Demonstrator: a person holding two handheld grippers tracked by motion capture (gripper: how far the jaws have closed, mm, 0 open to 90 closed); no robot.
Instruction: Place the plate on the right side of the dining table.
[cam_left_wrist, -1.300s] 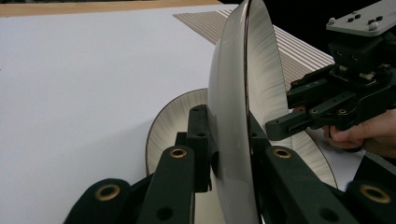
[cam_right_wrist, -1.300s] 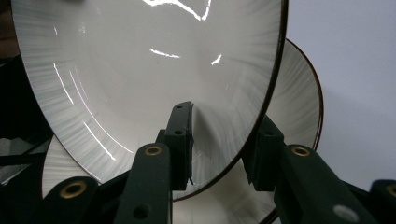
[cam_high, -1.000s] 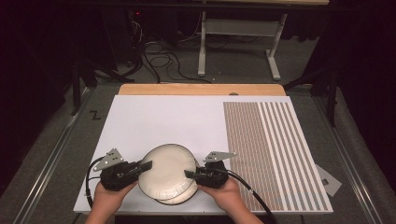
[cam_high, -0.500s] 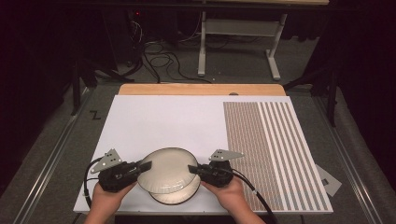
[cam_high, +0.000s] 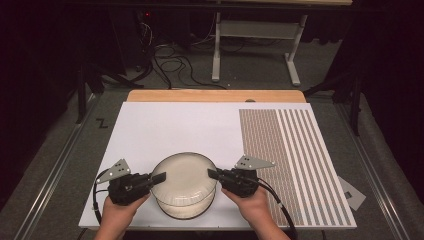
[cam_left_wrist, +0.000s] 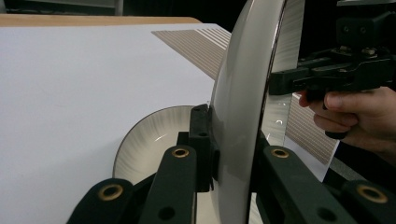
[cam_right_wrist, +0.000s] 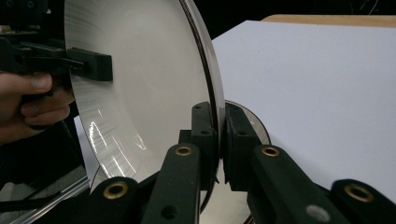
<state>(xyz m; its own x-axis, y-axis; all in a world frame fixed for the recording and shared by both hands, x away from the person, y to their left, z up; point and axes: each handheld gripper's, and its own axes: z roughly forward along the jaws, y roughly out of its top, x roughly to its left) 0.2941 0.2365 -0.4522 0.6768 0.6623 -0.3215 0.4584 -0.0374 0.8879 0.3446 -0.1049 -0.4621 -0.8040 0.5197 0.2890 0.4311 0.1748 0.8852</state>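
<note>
Light falls from above onto the white rectangular worktop (cam_high: 165, 130), which is bright and evenly lit in the high view, while the floor and room around it sink into near black. The raised cream ceramic bowl (cam_high: 184, 175) throws a soft shadow on the second cream bowl beneath it (cam_high: 182, 207). That view is slightly soft but undistorted. In the left gripper view the raised bowl's glazed wall carries small streaks of glare and the near black tool arms are blurred. In the right gripper view short white glints streak the bowl's inside, and the far wooden edge (cam_right_wrist: 327, 19) is out of focus.
</note>
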